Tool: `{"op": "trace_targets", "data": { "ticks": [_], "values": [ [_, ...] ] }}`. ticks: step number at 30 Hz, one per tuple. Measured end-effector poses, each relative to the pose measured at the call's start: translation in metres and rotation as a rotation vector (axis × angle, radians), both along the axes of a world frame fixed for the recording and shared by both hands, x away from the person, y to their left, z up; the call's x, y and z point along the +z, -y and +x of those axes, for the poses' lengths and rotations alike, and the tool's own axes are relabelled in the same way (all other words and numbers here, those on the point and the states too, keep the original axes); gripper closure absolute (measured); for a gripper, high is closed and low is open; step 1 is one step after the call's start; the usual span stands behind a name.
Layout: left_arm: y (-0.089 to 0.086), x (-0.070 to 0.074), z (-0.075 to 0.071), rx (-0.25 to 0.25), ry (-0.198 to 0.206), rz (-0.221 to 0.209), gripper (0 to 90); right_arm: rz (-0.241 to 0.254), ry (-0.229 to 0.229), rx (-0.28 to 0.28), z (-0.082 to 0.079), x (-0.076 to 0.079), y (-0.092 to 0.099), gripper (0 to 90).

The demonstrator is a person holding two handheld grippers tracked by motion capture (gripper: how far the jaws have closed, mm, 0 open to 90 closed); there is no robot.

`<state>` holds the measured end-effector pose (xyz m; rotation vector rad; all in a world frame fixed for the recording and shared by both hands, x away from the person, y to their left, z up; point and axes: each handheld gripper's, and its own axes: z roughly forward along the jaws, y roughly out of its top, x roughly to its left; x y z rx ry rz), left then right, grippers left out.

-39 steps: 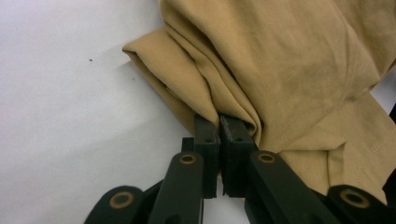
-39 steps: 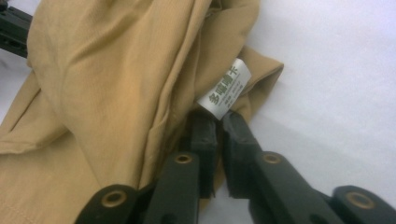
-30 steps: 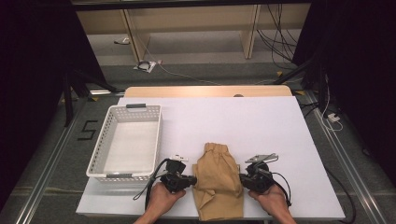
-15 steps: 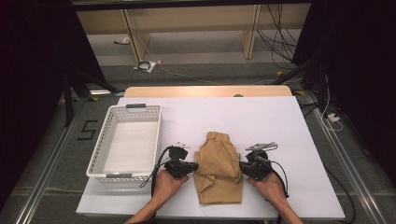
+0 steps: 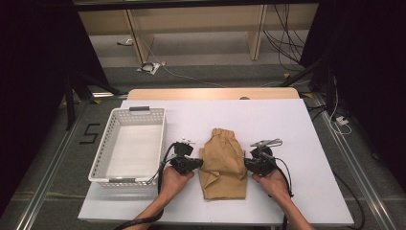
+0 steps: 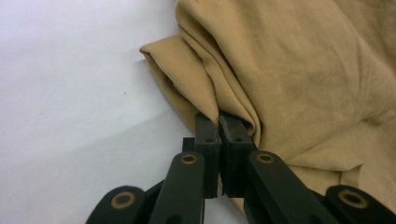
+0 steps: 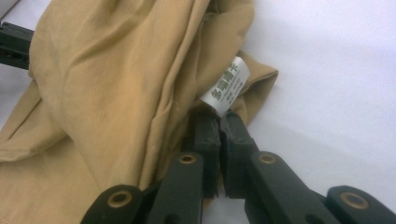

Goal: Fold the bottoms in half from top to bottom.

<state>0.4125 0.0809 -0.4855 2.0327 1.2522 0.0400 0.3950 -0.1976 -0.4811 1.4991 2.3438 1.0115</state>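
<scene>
Tan folded garment (image 5: pixel 224 165) lying flat on white table (image 5: pixel 297 129), near edge, right of white perforated basket (image 5: pixel 129 146). Farther from near edge than a second ago, both hands likewise pushed forward with it. Left gripper (image 5: pixel 195 164) clamped on garment's left edge, right gripper (image 5: pixel 249 163) on its right edge, forearms entering from below, hands level and pointing inward at each other. A "5" marked on floor left of table.

Left gripper view: jaws pressed together on a bunched fold of tan cloth (image 6: pixel 299 74), white tabletop (image 6: pixel 70 93) to the side.

Right gripper view: jaws pinched tight on cloth edge (image 7: pixel 116 93) just under a white sewn-in label (image 7: pixel 226 86) printed with dark characters, too small to read. Tip of other gripper (image 7: pixel 14 44) peeking out at far side.
</scene>
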Motion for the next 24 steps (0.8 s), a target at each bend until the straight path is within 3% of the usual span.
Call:
{"op": "trace_targets", "data": {
  "ticks": [8, 11, 13, 19, 24],
  "values": [
    [-0.002, -0.001, 0.001, 0.009, -0.004, -0.019, 86.3, 0.005, 0.002, -0.003, 0.002, -0.001, 0.000, 85.9],
    [-0.003, 0.001, 0.002, 0.017, -0.011, -0.015, 83.7, 0.004, 0.002, -0.011, 0.003, 0.000, 0.002, 78.3],
    [-0.005, 0.004, 0.003, 0.026, -0.006, -0.018, 78.9, 0.000, 0.009, -0.027, 0.002, 0.002, 0.004, 68.0],
    [-0.011, 0.015, 0.006, 0.089, 0.022, -0.046, 63.3, 0.099, 0.037, -0.086, 0.003, 0.014, 0.024, 51.8],
    [-0.013, 0.028, 0.010, 0.130, 0.043, -0.083, 53.4, 0.165, 0.091, -0.109, -0.001, 0.028, 0.038, 46.3]
  ]
}}
